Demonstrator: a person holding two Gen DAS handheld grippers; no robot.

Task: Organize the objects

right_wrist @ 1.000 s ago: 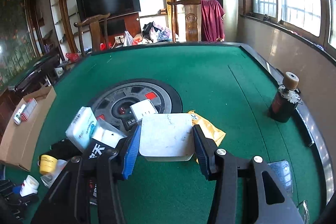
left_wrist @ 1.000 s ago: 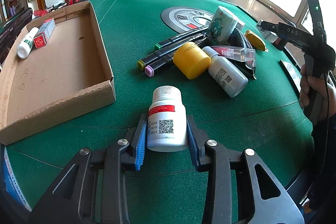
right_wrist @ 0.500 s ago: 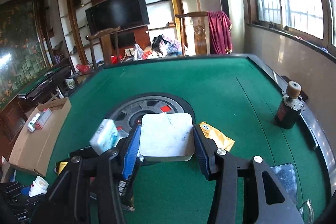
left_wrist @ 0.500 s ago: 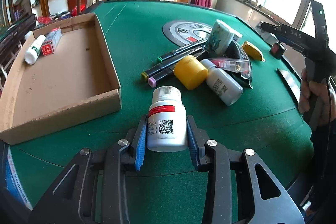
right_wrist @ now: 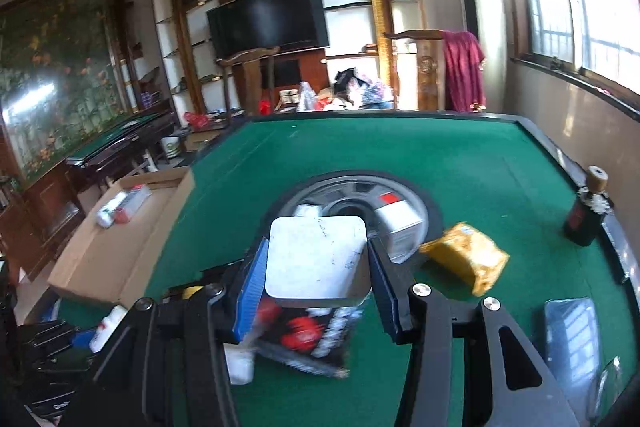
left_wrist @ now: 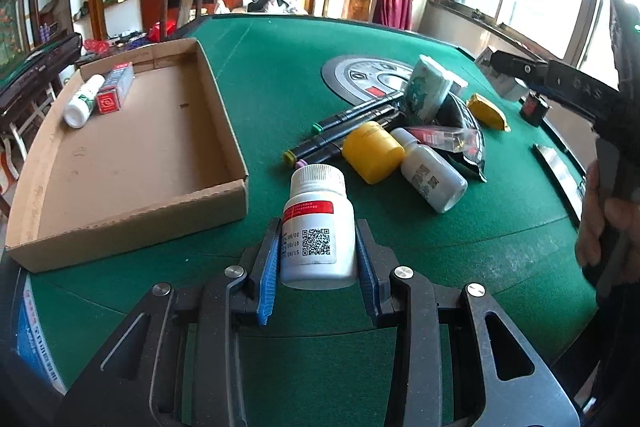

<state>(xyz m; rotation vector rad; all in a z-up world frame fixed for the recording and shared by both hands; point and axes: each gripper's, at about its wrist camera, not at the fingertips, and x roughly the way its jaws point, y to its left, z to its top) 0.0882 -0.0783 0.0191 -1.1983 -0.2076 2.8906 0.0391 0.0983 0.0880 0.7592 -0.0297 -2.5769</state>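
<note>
Left gripper [left_wrist: 318,263] clamped on white pill bottle [left_wrist: 318,227], red-banded label, held upright above green bench [left_wrist: 260,67], just right of cardboard tray [left_wrist: 132,155]. Tray holds small white bottle [left_wrist: 84,101] and red box [left_wrist: 116,89] at far corner. Right gripper [right_wrist: 316,267] closed on flat white square box [right_wrist: 318,259], off the bench, above the clutter pile.

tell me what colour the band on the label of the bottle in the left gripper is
Red, across the top of the white bottle's label; it shows best in the left wrist view.
</note>
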